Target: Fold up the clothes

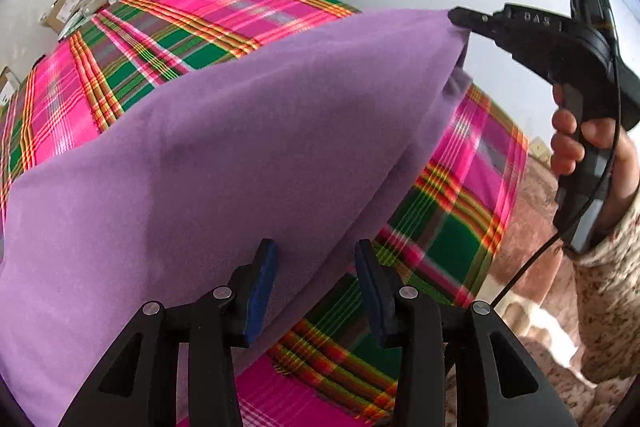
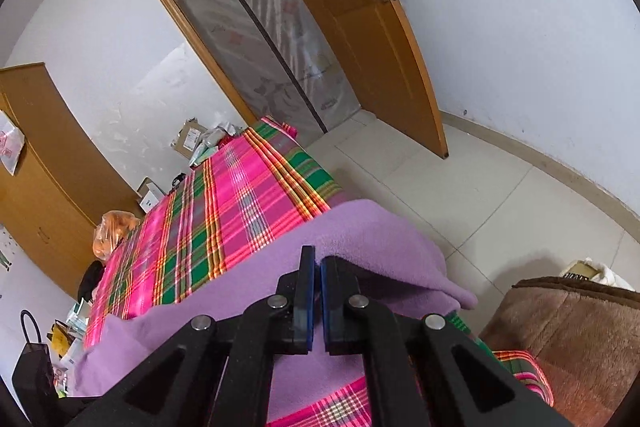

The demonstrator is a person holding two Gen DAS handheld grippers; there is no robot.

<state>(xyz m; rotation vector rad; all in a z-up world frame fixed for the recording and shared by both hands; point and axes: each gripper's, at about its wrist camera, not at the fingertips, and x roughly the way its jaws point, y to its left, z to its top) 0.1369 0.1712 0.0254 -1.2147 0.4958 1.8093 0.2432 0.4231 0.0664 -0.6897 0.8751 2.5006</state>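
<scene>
A purple fleece cloth [image 1: 240,147] lies over a bed with a pink and green plaid cover [image 1: 192,19]. My right gripper [image 1: 454,15] is shut on the cloth's far right corner and holds it raised off the bed, so the fabric slopes up toward it. In the right wrist view its blue pads [image 2: 308,283] are pressed together at the gripper tip [image 2: 317,267], with the purple cloth [image 2: 360,235] bunched just ahead. My left gripper [image 1: 316,267] stands open over the cloth's near edge. The fabric runs between its fingers, and the pads do not press on it.
A hand [image 1: 580,147] in a patterned sleeve grips the right tool. A brown plush blanket [image 2: 568,339] lies right of the bed. Beyond are a tiled floor [image 2: 480,195], an open wooden door [image 2: 380,47], a wardrobe [image 2: 48,155], boxes [image 2: 188,137] and an orange bag [image 2: 114,231].
</scene>
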